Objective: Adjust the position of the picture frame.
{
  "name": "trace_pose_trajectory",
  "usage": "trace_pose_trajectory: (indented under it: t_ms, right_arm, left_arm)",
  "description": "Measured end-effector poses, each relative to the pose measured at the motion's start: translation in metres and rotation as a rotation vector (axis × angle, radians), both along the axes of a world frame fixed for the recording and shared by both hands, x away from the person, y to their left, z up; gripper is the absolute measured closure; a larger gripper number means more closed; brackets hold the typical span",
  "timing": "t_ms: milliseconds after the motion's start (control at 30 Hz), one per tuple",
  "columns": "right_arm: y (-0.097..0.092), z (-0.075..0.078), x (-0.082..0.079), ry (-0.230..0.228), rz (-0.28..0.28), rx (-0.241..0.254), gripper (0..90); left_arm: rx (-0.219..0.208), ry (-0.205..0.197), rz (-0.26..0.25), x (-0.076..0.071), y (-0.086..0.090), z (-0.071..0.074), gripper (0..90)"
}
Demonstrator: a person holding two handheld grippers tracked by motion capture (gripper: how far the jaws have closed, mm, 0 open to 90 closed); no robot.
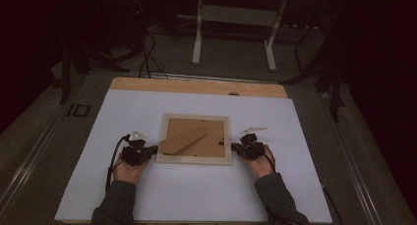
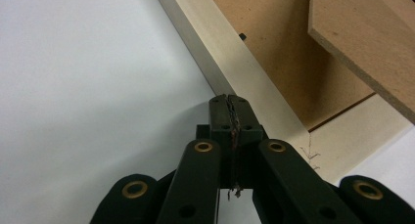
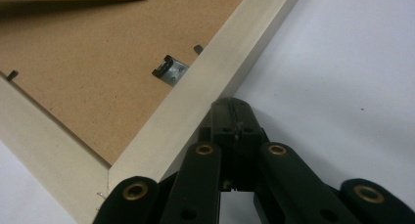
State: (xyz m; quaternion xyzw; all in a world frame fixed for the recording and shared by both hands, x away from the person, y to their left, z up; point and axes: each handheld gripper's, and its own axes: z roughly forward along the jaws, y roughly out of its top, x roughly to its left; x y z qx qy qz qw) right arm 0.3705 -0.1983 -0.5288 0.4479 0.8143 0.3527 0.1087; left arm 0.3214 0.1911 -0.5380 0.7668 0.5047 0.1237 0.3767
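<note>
clenched left gripper (image 1: 153, 149) and right gripper (image 1: 235, 147) flank the frame (image 1: 194, 159); uneven pushing would probably skew it on the surface (image 1: 196, 195).

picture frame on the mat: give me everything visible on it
The pale wooden picture frame lies face down and flat on the white mat, near its centre. Its brown fibreboard backing is in place, with small dark tabs along the inner edge and a metal hanger clip. A brown easel stand lies slanted across the back. The shut left claw meets its left side, the shut right claw its right.
</note>
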Motion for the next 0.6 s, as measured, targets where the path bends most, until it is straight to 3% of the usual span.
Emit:
trace_pose_trajectory:
  t_ms: [600]
  right_arm:
    - [-0.0050, -0.0009, -0.0091, -0.015, 0.004, 0.002, 90.0]
  left_arm:
    - [-0.011, -0.019, -0.005, -0.0031, -0.0040, 0.0006, 90.0]
